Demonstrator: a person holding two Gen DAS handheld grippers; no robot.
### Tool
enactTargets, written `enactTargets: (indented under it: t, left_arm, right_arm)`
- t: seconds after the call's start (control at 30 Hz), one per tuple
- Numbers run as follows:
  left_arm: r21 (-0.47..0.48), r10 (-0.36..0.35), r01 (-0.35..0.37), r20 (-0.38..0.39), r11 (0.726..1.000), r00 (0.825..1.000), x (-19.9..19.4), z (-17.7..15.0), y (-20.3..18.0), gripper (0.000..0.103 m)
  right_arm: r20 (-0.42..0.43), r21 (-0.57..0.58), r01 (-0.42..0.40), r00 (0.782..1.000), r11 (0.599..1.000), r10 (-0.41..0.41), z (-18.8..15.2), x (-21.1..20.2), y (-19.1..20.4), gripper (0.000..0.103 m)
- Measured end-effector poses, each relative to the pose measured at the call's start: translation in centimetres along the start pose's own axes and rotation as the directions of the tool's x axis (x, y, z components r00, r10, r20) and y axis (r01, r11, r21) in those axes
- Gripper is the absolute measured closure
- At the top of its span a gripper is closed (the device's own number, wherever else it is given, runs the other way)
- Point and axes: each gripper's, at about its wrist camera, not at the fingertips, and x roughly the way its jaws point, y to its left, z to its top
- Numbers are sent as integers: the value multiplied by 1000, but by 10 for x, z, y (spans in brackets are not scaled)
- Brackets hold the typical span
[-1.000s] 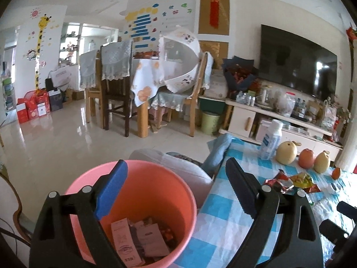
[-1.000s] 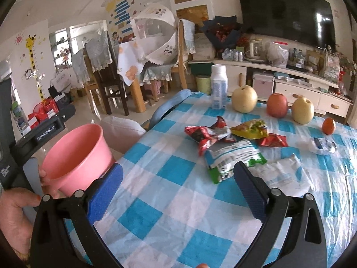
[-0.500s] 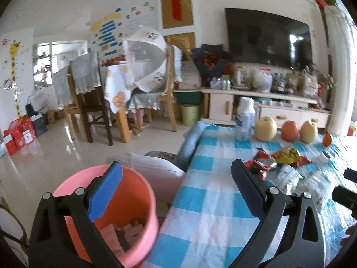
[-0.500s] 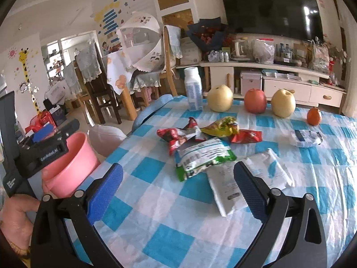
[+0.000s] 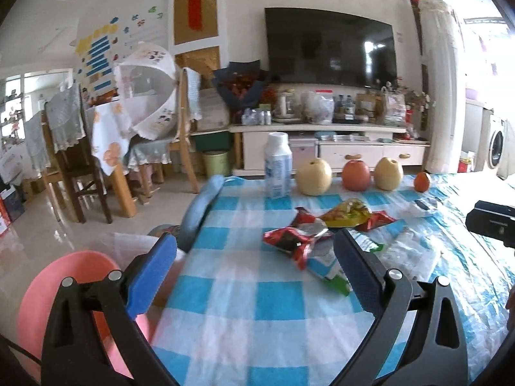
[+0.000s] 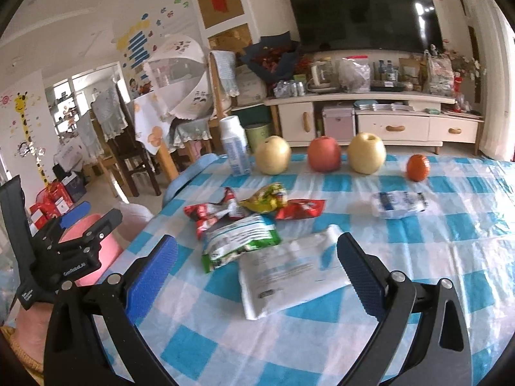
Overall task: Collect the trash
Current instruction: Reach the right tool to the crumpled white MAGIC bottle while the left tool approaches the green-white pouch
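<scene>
Crumpled wrappers lie on the blue-checked tablecloth (image 6: pixel 450 225): a red one (image 6: pixel 212 214) (image 5: pixel 296 241), a yellow-green one (image 6: pixel 267 197) (image 5: pixel 347 212), a green-white packet (image 6: pixel 239 241) and a flat white packet (image 6: pixel 289 273). A small blue-white wrapper (image 6: pixel 396 204) sits apart to the right. My right gripper (image 6: pixel 257 275) is open just above the cloth, and the white packet lies ahead between its fingers, untouched. My left gripper (image 5: pixel 254 270) is open and empty at the table's left edge. The pink bin (image 5: pixel 42 305) (image 6: pixel 93 241) stands on the floor below it.
A white bottle (image 6: pixel 235 148), two pears, an apple (image 6: pixel 323 154) and a small orange (image 6: pixel 417 167) line the table's far edge. A blue cushioned chair back (image 5: pixel 199 206) touches the left edge. A dining table with chairs and a TV cabinet stand behind.
The left gripper has swung right, from over the pink bin to the table edge. The right gripper has moved right along the table, bringing the white packet between its fingers.
</scene>
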Motion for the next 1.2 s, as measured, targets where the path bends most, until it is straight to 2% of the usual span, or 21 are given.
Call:
enactTargets:
  t: [0.2,0.5,0.67,0.77,0.87,0.97,1.1,1.2]
  left_arm:
    - [44,-37,38,-30,998,999,20,0,-24,5]
    - [122,-83,94,-92,988,992,53,-4,-59,5]
    - [67,-155,168,-172,983,973,78,-3,-60,5]
    - [81,-190,210,-209,974,959,92,-4,-68,5]
    - [109,-196,231,-267,967,944,108,-9,-74,5]
    - [109,-209,256,-328,960,921,119,-14,-79,5]
    - [83,-223,266,-346,960,911,127,-13,-79,6]
    - [81,-210,256,-367,963,906,133,-13,-81,6]
  right_arm:
    - [-11,39,42,999,998,-41,4,1,-34,5]
    - [-35,155,92,996,984,-88,15,15,-101,5]
    - [-115,273,132,988,953,-104,13,41,-148,5]
    - [-157,376,108,986,920,-51,10,55,-172,5]
    - [-175,413,116,983,904,-46,11,68,-187,5]
    - [-178,394,127,982,910,-60,18,79,-195,5]
    - [-212,305,166,972,938,-103,28,98,-196,5]
    - [-239,175,190,960,966,-146,36,117,-183,5]
